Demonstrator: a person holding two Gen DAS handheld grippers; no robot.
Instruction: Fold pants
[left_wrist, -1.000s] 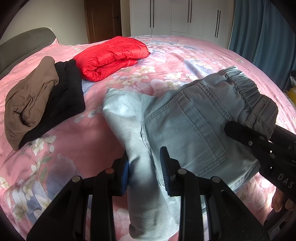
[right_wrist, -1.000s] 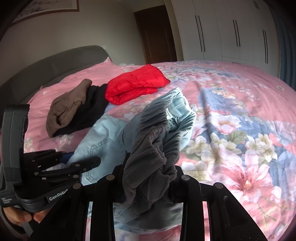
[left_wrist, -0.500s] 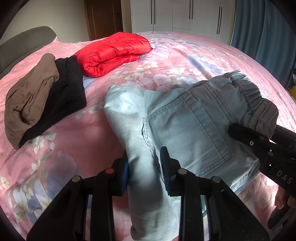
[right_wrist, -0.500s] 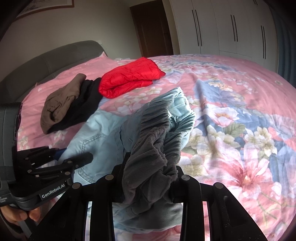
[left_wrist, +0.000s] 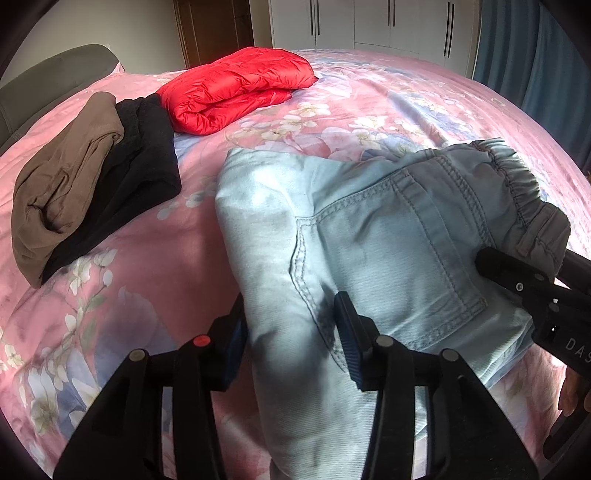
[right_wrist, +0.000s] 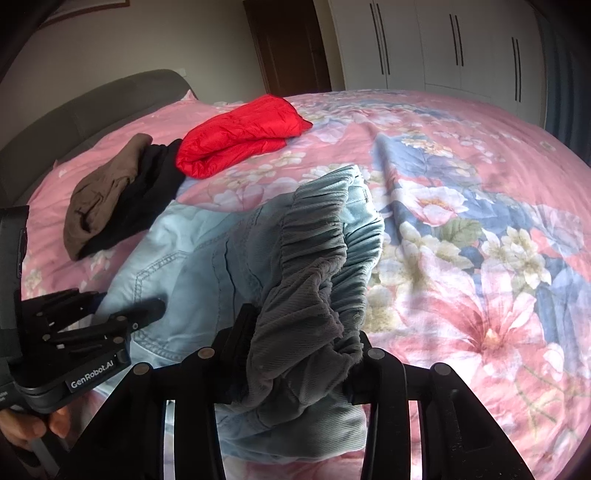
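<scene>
Light blue denim pants (left_wrist: 354, 236) lie folded on the pink floral bed, back pocket up, elastic waistband to the right. My left gripper (left_wrist: 290, 332) is shut on the pants' near left edge, cloth bunched between its blue pads. My right gripper (right_wrist: 295, 354) is shut on the grey-lined waistband (right_wrist: 314, 266), holding it lifted and draped over its fingers. The right gripper also shows at the right edge of the left wrist view (left_wrist: 532, 284). The left gripper shows at the lower left of the right wrist view (right_wrist: 96, 325).
A folded red puffer jacket (left_wrist: 236, 92) lies at the back of the bed. A brown garment (left_wrist: 62, 192) and a black garment (left_wrist: 129, 177) are stacked at the left. A grey headboard (right_wrist: 74, 122), white wardrobes (right_wrist: 424, 44) and a blue curtain (left_wrist: 535, 59) surround the bed.
Both grippers have kept their hold on the pants and moved slightly forward and down toward the bed. The pants lie flatter than before.
</scene>
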